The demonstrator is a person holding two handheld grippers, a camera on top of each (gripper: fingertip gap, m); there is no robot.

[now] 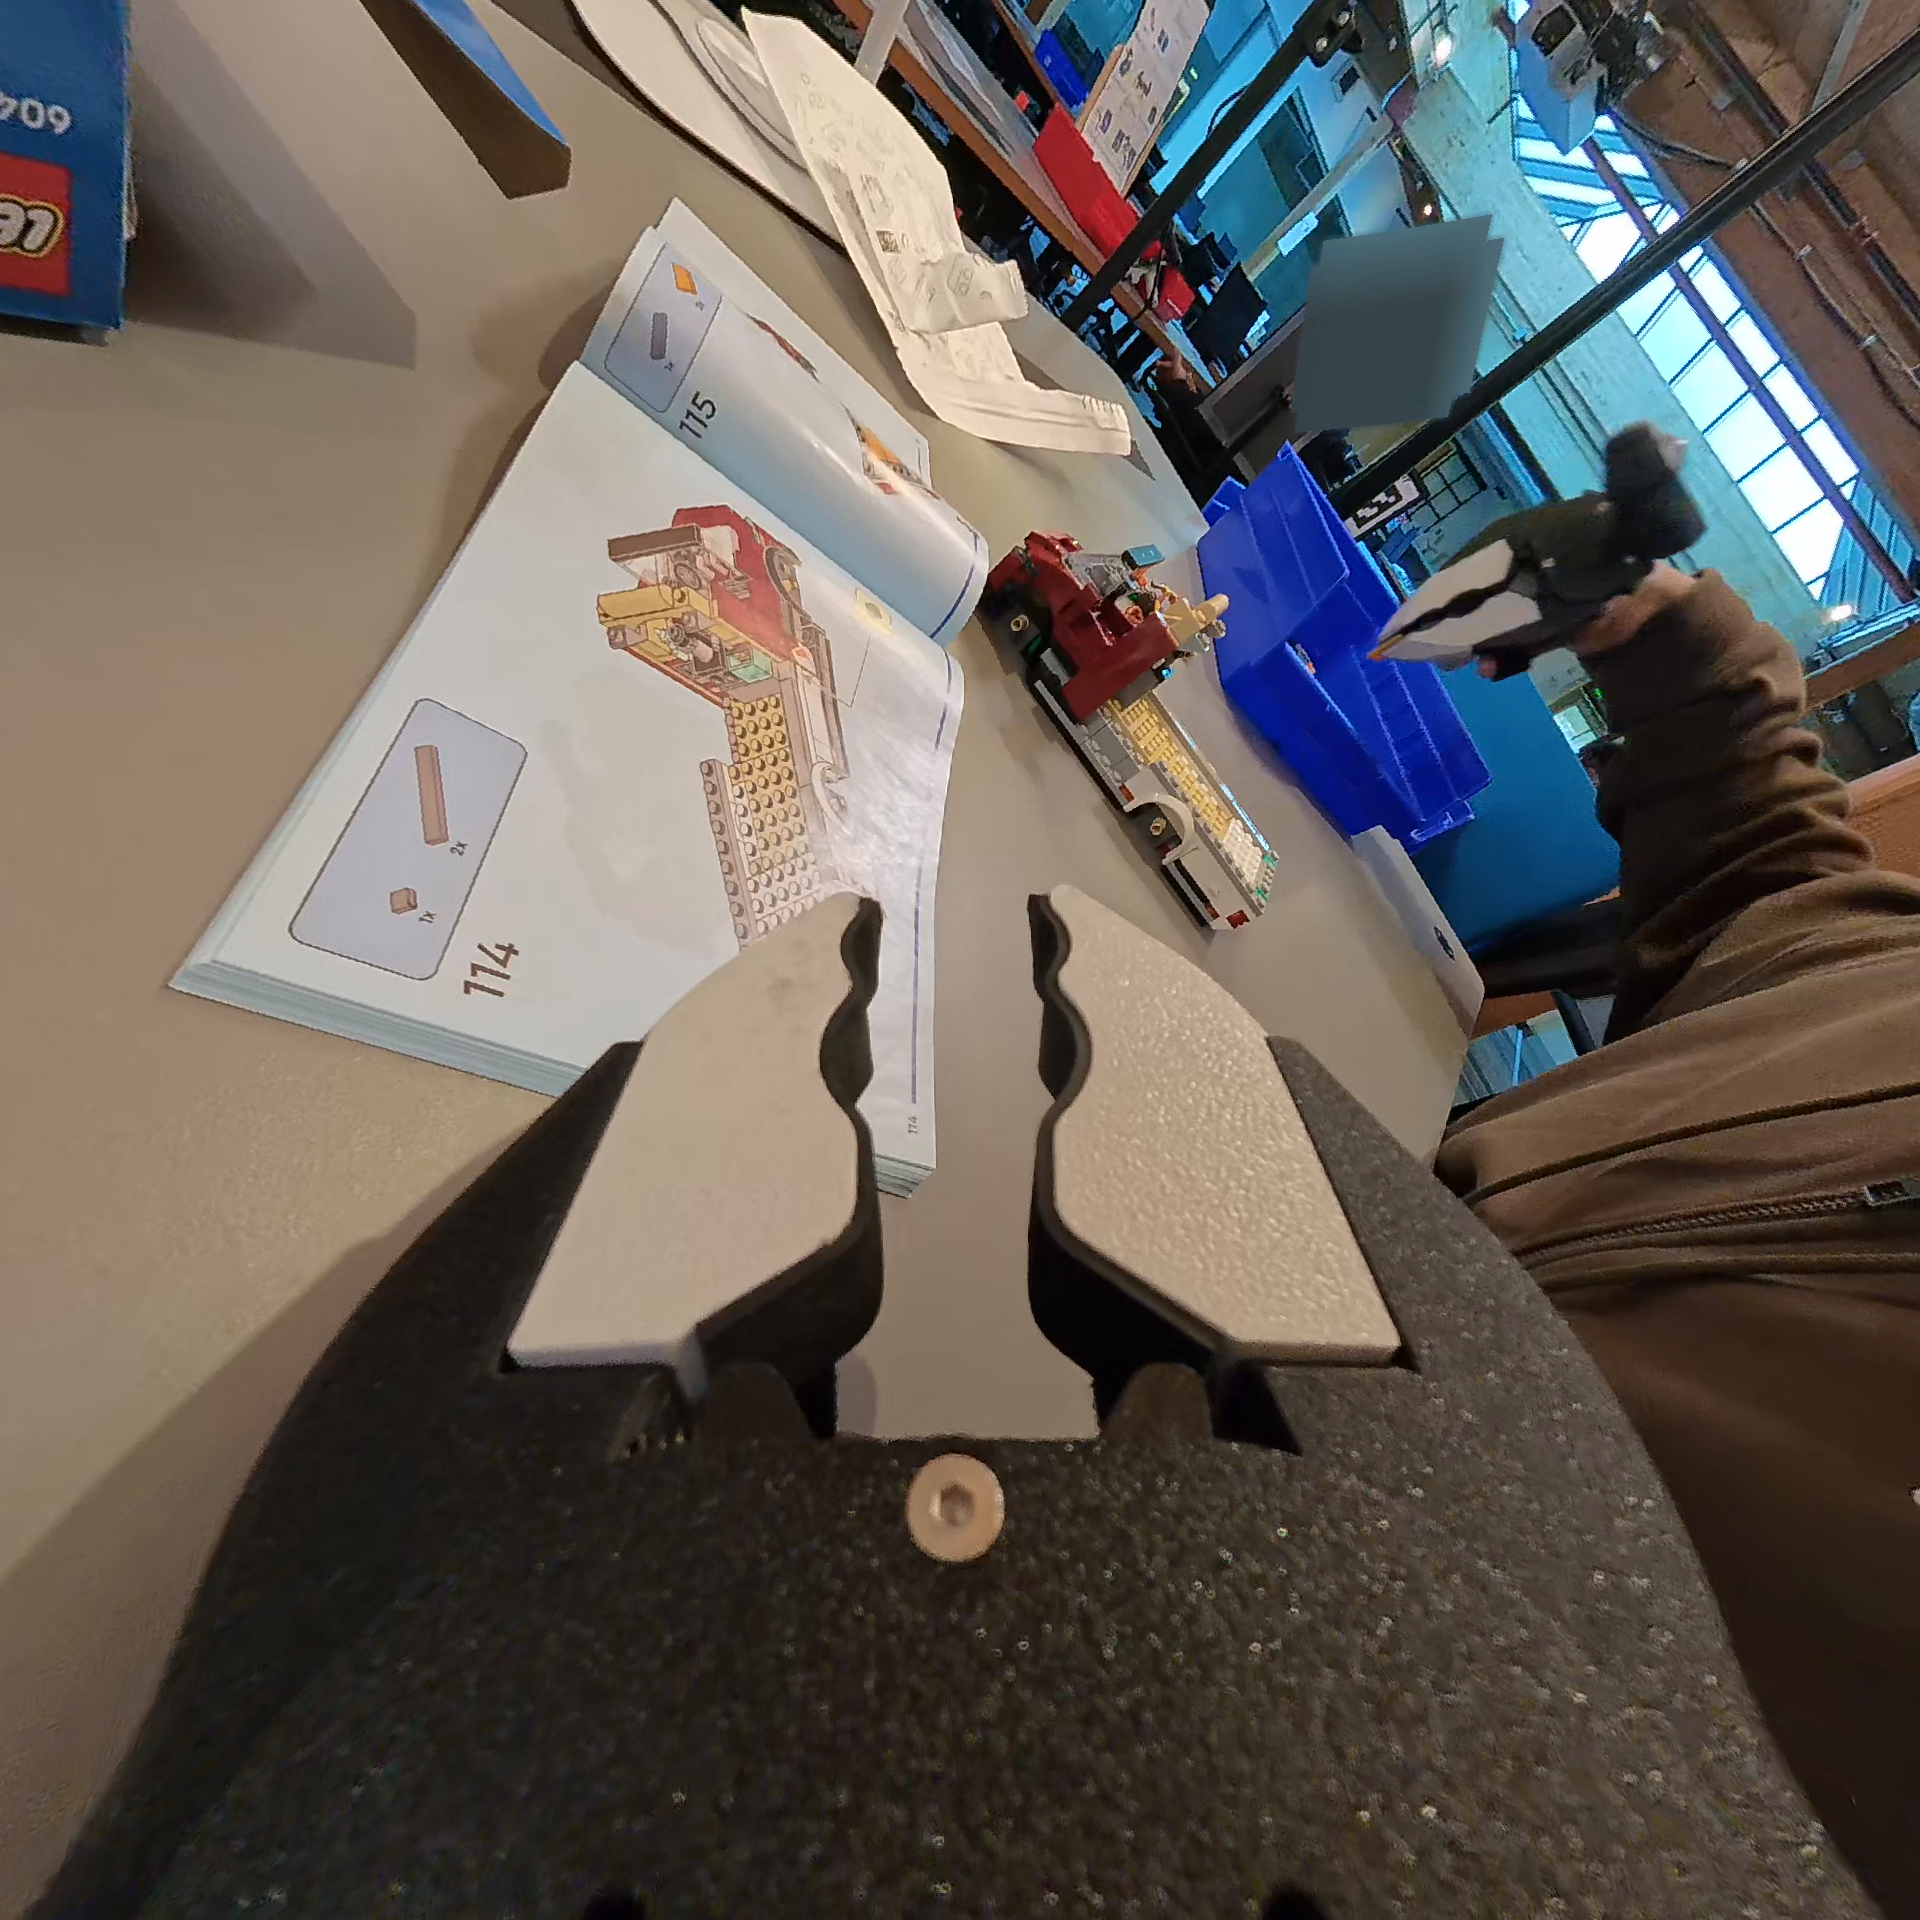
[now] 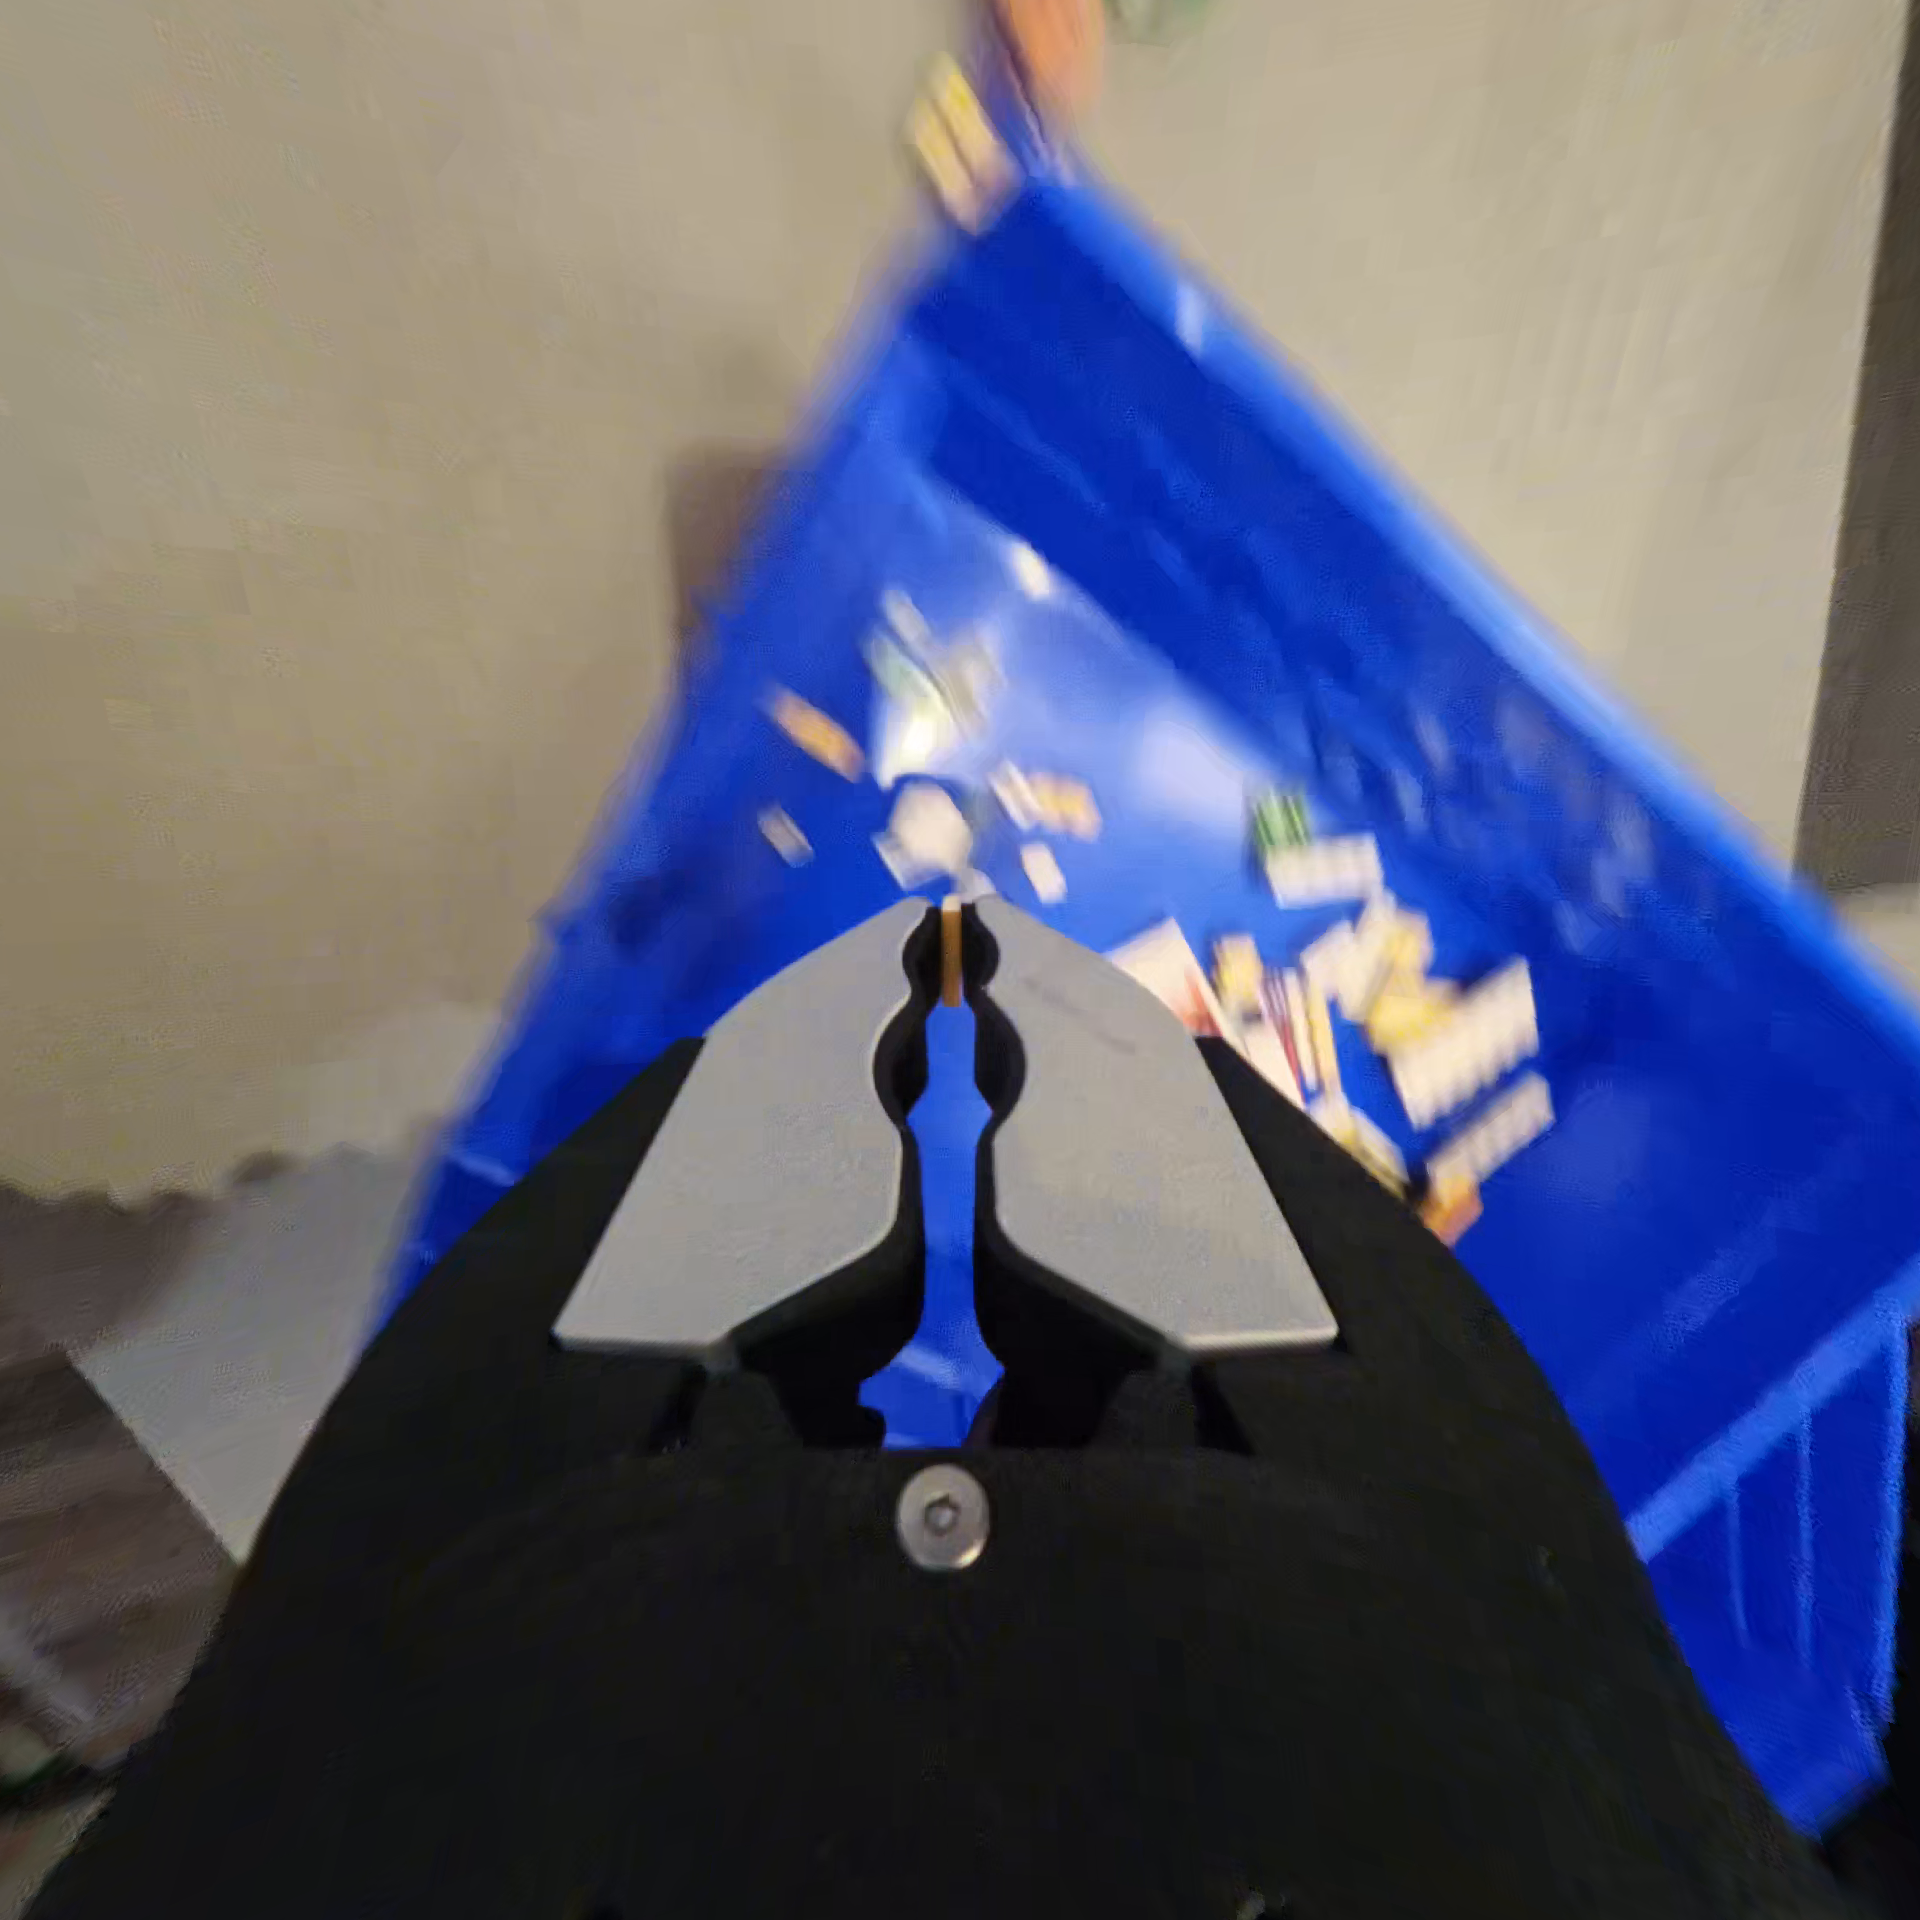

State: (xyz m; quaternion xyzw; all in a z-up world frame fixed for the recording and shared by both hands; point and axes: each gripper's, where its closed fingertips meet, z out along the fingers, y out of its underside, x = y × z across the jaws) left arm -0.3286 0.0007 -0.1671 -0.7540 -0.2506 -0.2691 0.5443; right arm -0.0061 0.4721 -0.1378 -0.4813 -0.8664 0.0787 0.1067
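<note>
Currently my left gripper (image 1: 954, 914) hovers low over the grey table (image 1: 208, 1143), jaws moderately apart with nothing between them. Its left fingertip overlaps the lower right corner of the open instruction booklet (image 1: 540, 748), which fills the centre left of the frame. Right of the booklet, at centre, a partly built brick vehicle (image 1: 1122, 686) with a dark red cab and tan studded bed lies on the table. Beyond it, at centre right, sits a blue bin (image 1: 1340, 665). Folded paper sheets (image 1: 914, 260) lie toward the top centre, and a blue box (image 1: 62, 166) is in the upper left corner.

My right gripper (image 2: 951, 914) is above the bin, seen blurred in the right wrist view; its jaws are pinched on a small tan-orange piece (image 2: 951, 966) standing on edge at the tips, pads pressing both sides. Loose bricks (image 2: 1403, 1018) are scattered on the bin floor, at centre and right. In the left wrist view this gripper shows at the right edge, above the bin.
</note>
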